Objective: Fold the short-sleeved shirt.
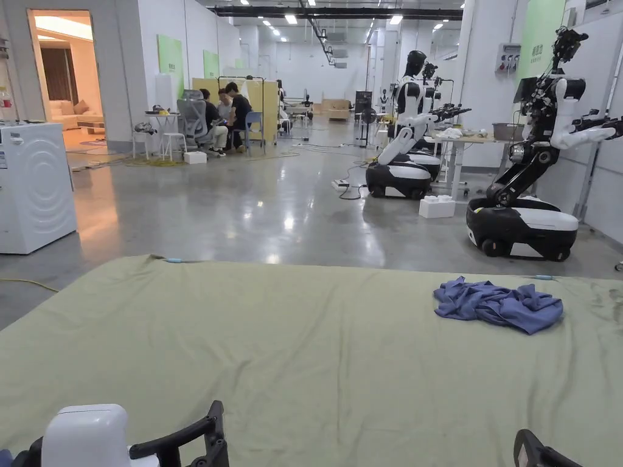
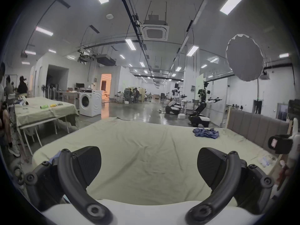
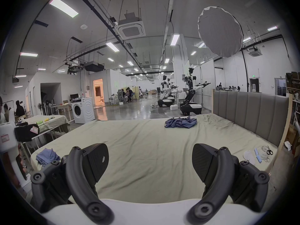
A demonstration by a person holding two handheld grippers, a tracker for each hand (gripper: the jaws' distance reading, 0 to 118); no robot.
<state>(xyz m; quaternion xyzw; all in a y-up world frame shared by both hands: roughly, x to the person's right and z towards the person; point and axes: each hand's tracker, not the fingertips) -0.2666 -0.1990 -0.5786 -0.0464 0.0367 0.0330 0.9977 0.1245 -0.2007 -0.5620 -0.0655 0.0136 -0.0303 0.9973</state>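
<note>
Step in hand, the reach: your left gripper [image 2: 149,166] and right gripper [image 3: 150,162] gape wide and empty over the near bedsheet [image 1: 274,340], the crumpled blue short-sleeved shirt [image 1: 499,304] lying far right, awaiting spreading flat.

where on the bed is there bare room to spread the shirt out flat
The wide middle of the sheet is bare, from the crumpled shirt at the far edge to both open tools. Crowded spots: the scissors and tape by the headboard, and the blue cloth at the near left corner.
</note>
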